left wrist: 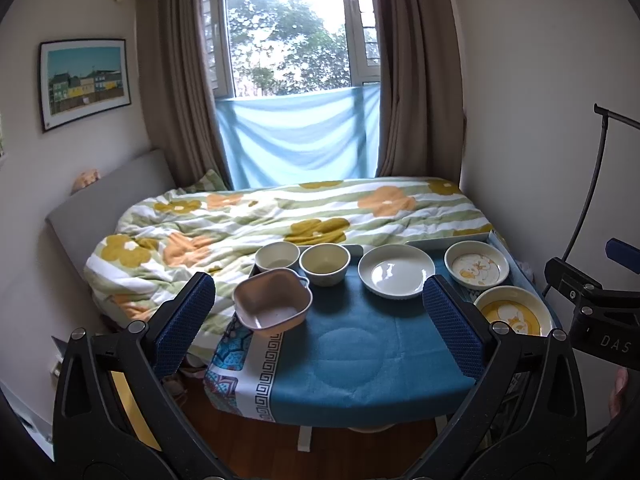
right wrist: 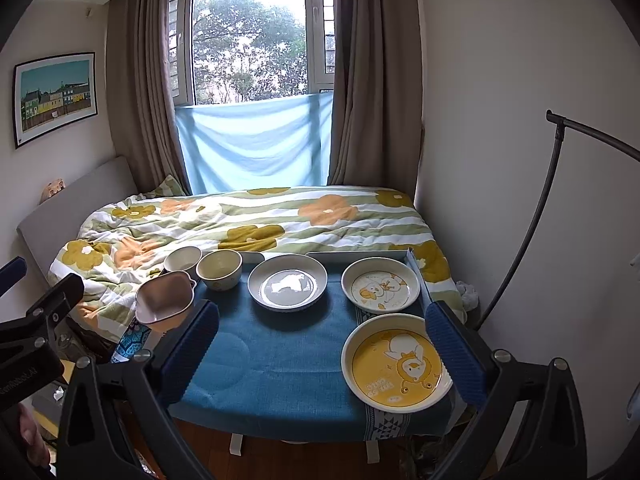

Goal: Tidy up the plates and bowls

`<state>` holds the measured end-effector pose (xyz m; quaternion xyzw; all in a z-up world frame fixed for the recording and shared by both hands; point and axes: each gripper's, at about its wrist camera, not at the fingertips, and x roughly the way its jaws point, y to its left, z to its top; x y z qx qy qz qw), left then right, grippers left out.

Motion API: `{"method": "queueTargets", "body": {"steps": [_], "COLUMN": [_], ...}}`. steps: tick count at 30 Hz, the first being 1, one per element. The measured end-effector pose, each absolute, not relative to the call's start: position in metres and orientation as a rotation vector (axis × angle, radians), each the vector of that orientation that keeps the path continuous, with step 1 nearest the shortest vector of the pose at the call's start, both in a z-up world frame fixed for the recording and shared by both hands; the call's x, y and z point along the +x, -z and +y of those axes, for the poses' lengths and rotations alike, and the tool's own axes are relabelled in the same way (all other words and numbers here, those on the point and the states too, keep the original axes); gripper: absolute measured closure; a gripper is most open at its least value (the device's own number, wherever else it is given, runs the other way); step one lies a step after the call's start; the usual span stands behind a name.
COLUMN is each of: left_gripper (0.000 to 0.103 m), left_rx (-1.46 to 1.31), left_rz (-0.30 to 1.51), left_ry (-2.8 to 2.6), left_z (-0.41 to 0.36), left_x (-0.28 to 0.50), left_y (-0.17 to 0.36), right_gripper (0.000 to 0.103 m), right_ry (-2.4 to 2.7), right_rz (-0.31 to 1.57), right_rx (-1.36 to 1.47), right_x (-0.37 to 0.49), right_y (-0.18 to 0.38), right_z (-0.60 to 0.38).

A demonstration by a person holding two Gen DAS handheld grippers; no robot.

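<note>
On a table with a blue cloth (left wrist: 352,364) (right wrist: 272,364) stand a pink square bowl (left wrist: 272,306) (right wrist: 164,296) at the left edge, a white bowl (left wrist: 277,255) (right wrist: 183,258) and a cream bowl (left wrist: 325,265) (right wrist: 219,269) behind it. A plain white plate (left wrist: 396,273) (right wrist: 287,282) sits mid-back, a white duck plate (left wrist: 477,266) (right wrist: 380,286) back right, and a yellow duck plate (left wrist: 513,314) (right wrist: 396,364) front right. My left gripper (left wrist: 320,324) hovers open before the table. My right gripper (right wrist: 322,350) is open too, holding nothing.
A bed with a floral duvet (left wrist: 280,216) (right wrist: 248,220) lies right behind the table. A flat grey tray (left wrist: 448,242) (right wrist: 360,255) rests at the table's back edge. A black curved stand (left wrist: 592,184) (right wrist: 532,216) rises by the right wall. Wooden floor shows below.
</note>
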<state>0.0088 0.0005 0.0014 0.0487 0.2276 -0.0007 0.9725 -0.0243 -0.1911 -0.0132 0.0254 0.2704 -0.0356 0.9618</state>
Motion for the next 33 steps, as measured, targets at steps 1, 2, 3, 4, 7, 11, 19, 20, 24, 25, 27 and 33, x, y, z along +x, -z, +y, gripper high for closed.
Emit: {"method": "queueTargets", "body": {"steps": [1, 2, 3, 4, 7, 11, 19, 20, 24, 25, 27, 33], "left_gripper": [0.0, 0.0, 0.0, 0.0, 0.0, 0.0, 0.0, 0.0, 0.0, 0.0, 0.0, 0.0], "left_rx": [0.099, 0.099, 0.099, 0.1, 0.1, 0.093, 0.095, 0.096, 0.093, 0.092, 0.091, 0.091], "left_rz": [0.459, 0.459, 0.458, 0.459, 0.462, 0.465, 0.467, 0.467, 0.476, 0.479, 0.481, 0.481], "left_ry": [0.0, 0.0, 0.0, -0.001, -0.006, -0.011, -0.012, -0.013, -0.014, -0.016, -0.019, -0.018], "left_z": [0.0, -0.001, -0.001, -0.001, -0.002, -0.001, -0.001, -0.001, 0.001, 0.001, 0.002, 0.003], "left_x": [0.009, 0.008, 0.008, 0.008, 0.009, 0.01, 0.011, 0.011, 0.015, 0.016, 0.018, 0.02], "left_y": [-0.001, -0.001, -0.001, -0.001, -0.002, -0.002, -0.001, -0.002, 0.0, 0.001, 0.001, 0.001], "right_gripper": [0.0, 0.0, 0.0, 0.0, 0.0, 0.0, 0.0, 0.0, 0.0, 0.0, 0.0, 0.0], "right_ry": [0.071, 0.07, 0.07, 0.071, 0.068, 0.059, 0.053, 0.05, 0.053, 0.053, 0.052, 0.052], "right_rz": [0.549, 0.549, 0.549, 0.549, 0.549, 0.548, 0.553, 0.553, 0.553, 0.554, 0.555, 0.555], "right_rx": [0.052, 0.052, 0.053, 0.052, 0.051, 0.049, 0.053, 0.055, 0.055, 0.056, 0.057, 0.055], "right_x": [-0.024, -0.025, -0.024, -0.024, -0.024, -0.022, -0.02, -0.019, -0.019, -0.019, -0.02, -0.019], "right_y": [0.013, 0.013, 0.013, 0.012, 0.011, 0.011, 0.009, 0.009, 0.009, 0.009, 0.01, 0.01], "right_z": [-0.192, -0.192, -0.192, -0.191, -0.19, -0.188, -0.186, -0.186, -0.185, -0.185, -0.185, -0.186]}}
